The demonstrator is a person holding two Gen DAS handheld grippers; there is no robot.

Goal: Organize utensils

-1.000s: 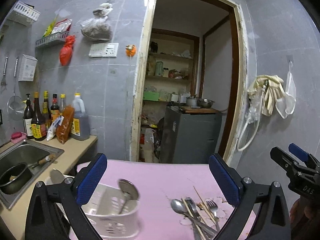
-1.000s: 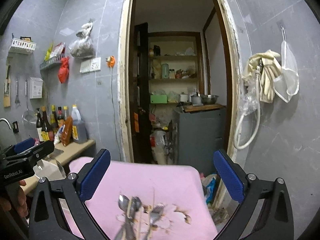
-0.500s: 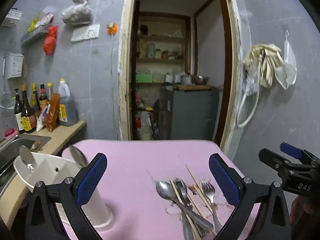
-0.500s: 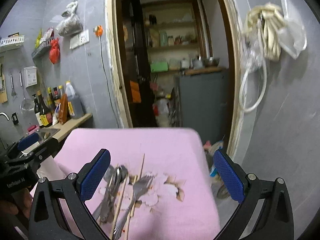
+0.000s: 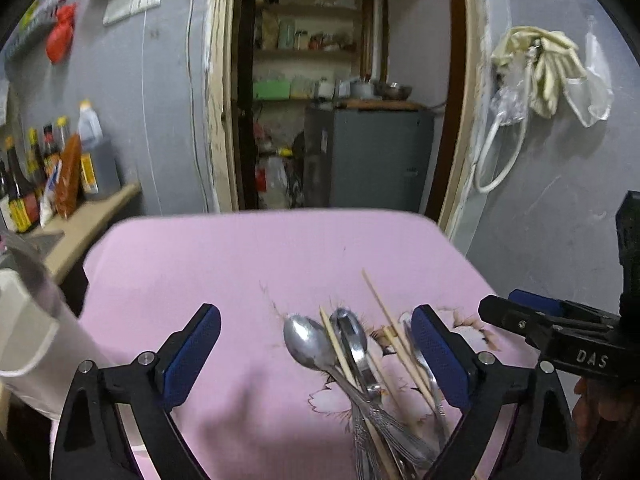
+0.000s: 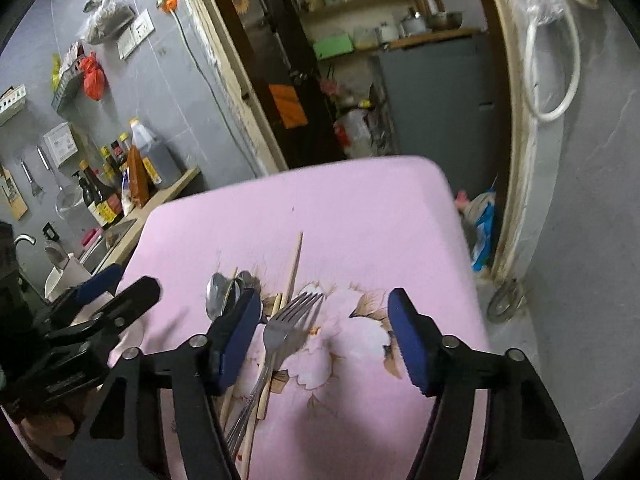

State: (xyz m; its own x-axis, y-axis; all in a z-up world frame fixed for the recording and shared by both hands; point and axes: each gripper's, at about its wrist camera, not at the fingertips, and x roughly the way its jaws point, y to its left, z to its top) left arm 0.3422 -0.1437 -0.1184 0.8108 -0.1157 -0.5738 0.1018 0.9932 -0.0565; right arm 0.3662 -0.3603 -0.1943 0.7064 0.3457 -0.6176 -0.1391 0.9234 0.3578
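A pile of utensils lies on the pink flowered tablecloth point(image 5: 240, 264): metal spoons point(image 5: 308, 344), wooden chopsticks point(image 5: 384, 320) and a fork point(image 6: 292, 320). My left gripper point(image 5: 316, 356) is open and empty, low over the pile, its right finger beside the chopsticks. My right gripper point(image 6: 324, 336) is open and empty, with the fork head between its fingers. A white utensil holder point(image 5: 32, 344) stands at the table's left edge, with a spoon in it. The holder also shows in the right wrist view point(image 6: 64, 276).
A counter point(image 5: 92, 216) with sauce bottles point(image 5: 24, 184) and a sink lies left of the table. A doorway point(image 5: 340, 120) behind opens on shelves and a grey cabinet. Gloves and a hose point(image 5: 532, 68) hang on the right wall. The table's far edge drops to the floor.
Both grippers have come down and forward toward the utensil pile. The left view has swung right, away from the holder. Both stay open and empty.
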